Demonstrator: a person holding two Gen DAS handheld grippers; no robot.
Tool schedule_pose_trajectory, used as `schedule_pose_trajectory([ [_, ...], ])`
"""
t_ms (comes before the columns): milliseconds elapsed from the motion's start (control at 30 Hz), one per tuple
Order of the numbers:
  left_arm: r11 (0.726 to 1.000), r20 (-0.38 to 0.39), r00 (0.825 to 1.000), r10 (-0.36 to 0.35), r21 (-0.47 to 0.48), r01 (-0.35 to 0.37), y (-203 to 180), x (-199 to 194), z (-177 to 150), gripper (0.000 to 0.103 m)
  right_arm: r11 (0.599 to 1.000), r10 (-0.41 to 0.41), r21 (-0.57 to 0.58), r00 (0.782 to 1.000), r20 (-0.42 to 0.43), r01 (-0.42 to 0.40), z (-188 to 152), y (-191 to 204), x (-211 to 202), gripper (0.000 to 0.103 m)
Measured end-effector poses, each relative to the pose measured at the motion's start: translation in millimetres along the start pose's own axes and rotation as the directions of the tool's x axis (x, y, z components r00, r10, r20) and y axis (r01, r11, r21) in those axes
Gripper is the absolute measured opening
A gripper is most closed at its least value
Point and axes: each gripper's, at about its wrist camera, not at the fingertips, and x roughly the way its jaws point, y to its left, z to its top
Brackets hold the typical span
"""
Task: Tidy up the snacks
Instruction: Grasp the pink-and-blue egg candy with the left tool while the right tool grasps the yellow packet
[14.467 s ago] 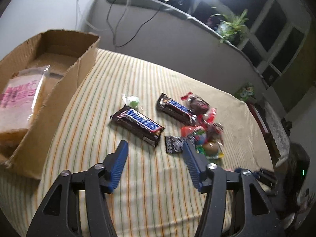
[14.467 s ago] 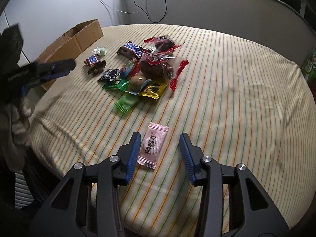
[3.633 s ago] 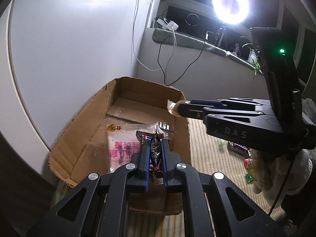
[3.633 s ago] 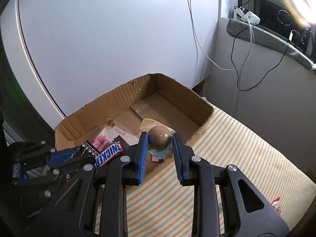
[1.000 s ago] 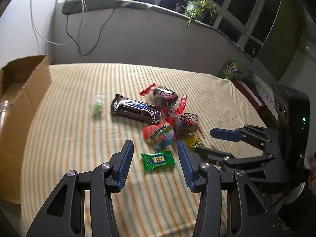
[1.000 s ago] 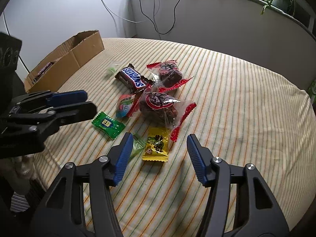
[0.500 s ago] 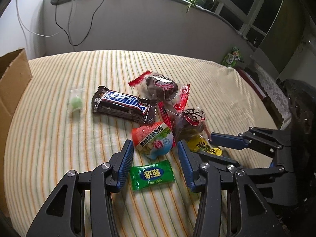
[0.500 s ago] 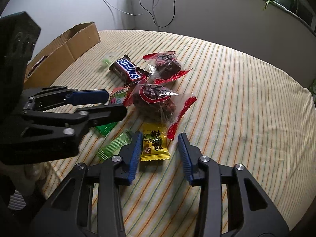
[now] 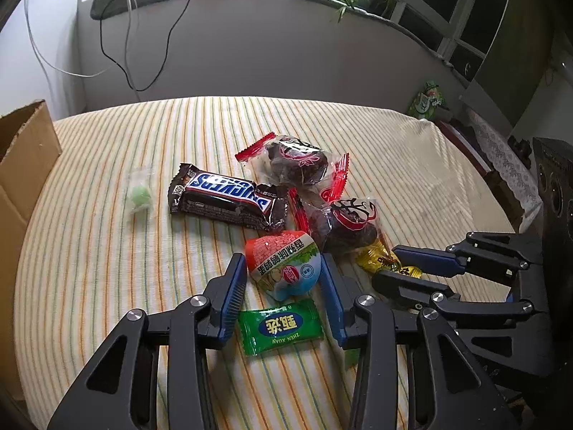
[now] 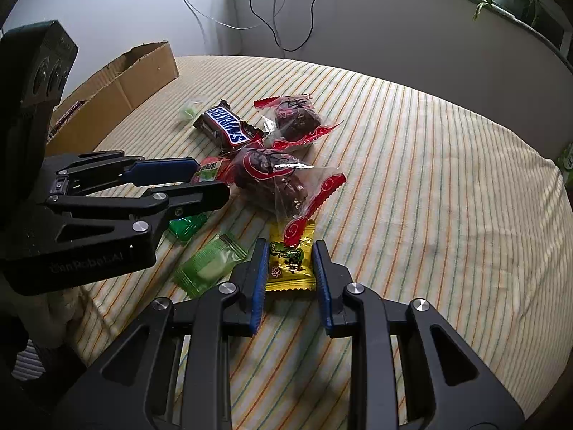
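Snacks lie in a pile on the striped cloth. My left gripper [image 9: 283,272] is open with its fingers either side of a round red, white and blue snack pack [image 9: 283,265]; a green candy [image 9: 281,326] lies just under it. My right gripper [image 10: 290,261] is open around a yellow candy packet [image 10: 290,265], which also shows in the left wrist view [image 9: 379,261]. A Snickers bar [image 9: 225,197] and two red-edged dark cake packs [image 9: 301,161] [image 9: 347,222] lie beyond. A cardboard box [image 10: 118,82] stands at the far left.
A small pale green sweet [image 9: 140,195] lies left of the Snickers. A light green packet [image 10: 209,265] lies left of my right gripper. The striped bed surface [image 10: 429,179] stretches to the right. A wall with cables runs behind.
Both grippers have moved forward and down onto the pile. The left now brackets the round pack; the right has narrowed around the yellow packet.
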Motion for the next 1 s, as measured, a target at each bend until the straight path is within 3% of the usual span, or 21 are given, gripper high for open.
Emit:
schedule_pose_trajectory([
  [633,1.000,0.085,0.996,0.005,-0.021,-0.003,5.4,-45.4,-9.1,0.040,1.000,-0.009,0.013,0.998,0.057,0.009,-4.2,4.7,-37.9,0.025],
  [1000,0.998,0.142,0.989,0.040,-0.057,-0.032,24.3,-74.7,-12.6,0.040,1.000,0.009,-0.027,0.994,0.110,-0.006,12.6,29.3,-56.7,0.025],
])
